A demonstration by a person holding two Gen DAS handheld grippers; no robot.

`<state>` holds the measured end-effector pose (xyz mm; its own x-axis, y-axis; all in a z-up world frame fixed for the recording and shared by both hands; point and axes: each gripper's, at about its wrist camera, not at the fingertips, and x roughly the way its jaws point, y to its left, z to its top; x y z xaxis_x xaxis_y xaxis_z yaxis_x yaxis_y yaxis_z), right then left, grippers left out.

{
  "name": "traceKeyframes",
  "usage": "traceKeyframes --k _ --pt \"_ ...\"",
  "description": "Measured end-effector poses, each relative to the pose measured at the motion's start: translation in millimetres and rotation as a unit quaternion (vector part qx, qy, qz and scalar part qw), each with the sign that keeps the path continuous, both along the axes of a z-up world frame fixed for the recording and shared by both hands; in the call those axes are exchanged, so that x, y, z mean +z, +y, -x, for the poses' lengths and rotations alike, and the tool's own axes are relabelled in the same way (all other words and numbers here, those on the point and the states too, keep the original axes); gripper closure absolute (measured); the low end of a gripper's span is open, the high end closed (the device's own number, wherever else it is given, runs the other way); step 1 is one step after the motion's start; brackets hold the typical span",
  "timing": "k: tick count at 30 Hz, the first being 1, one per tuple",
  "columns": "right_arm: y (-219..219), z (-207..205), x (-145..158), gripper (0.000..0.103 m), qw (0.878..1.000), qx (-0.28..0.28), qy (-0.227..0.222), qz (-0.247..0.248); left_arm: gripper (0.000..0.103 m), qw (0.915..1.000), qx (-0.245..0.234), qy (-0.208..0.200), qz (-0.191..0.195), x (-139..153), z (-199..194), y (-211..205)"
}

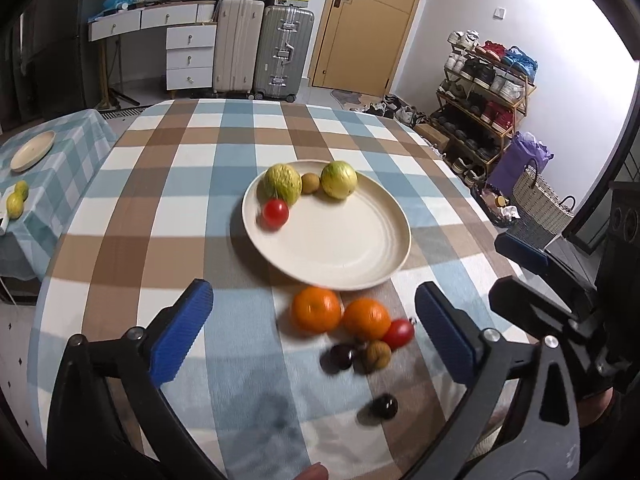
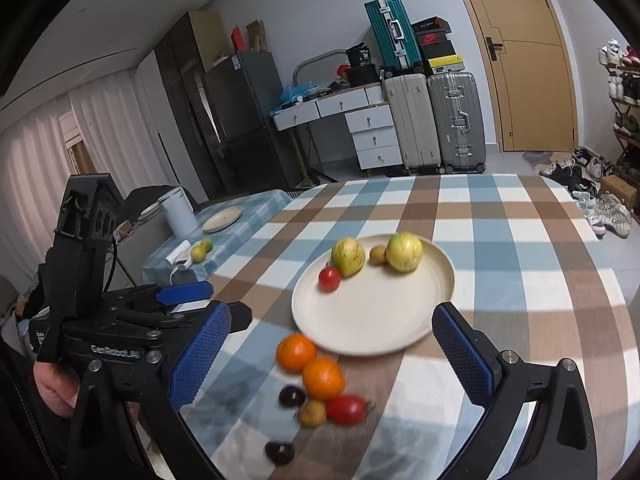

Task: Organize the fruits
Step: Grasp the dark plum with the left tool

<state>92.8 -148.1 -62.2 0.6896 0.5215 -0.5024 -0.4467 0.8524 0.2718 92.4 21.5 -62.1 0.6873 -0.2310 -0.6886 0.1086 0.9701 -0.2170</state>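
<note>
Checked table (image 1: pixel 168 168): both tools, left tool (image 1: pixel 314 338) and right tool (image 2: pixel 332 350), tilt downward, wide and empty, before the plate (image 1: pixel 352 248) and scattered fruits (image 1: pixel 340 320).

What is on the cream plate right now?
On the plate: two yellow-green fruits, a small brown fruit between them, and a red tomato. Anything behind the large fruits is hidden.
</note>
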Motion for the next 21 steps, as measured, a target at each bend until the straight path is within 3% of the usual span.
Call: traceKeyframes --k 9,21 --pt "-9.8 34.9 -21.9 0.000 1.000 -0.018 0.012 0.010 0.001 0.9997 -0.012 0.016 -0.011 -25.6 33.4 -12.4" --pt "-19.0 60.6 -47.9 0.000 0.998 -0.040 0.032 0.019 0.001 0.9967 -0.034 0.072 -0.019 -67.1 39.1 -30.7"
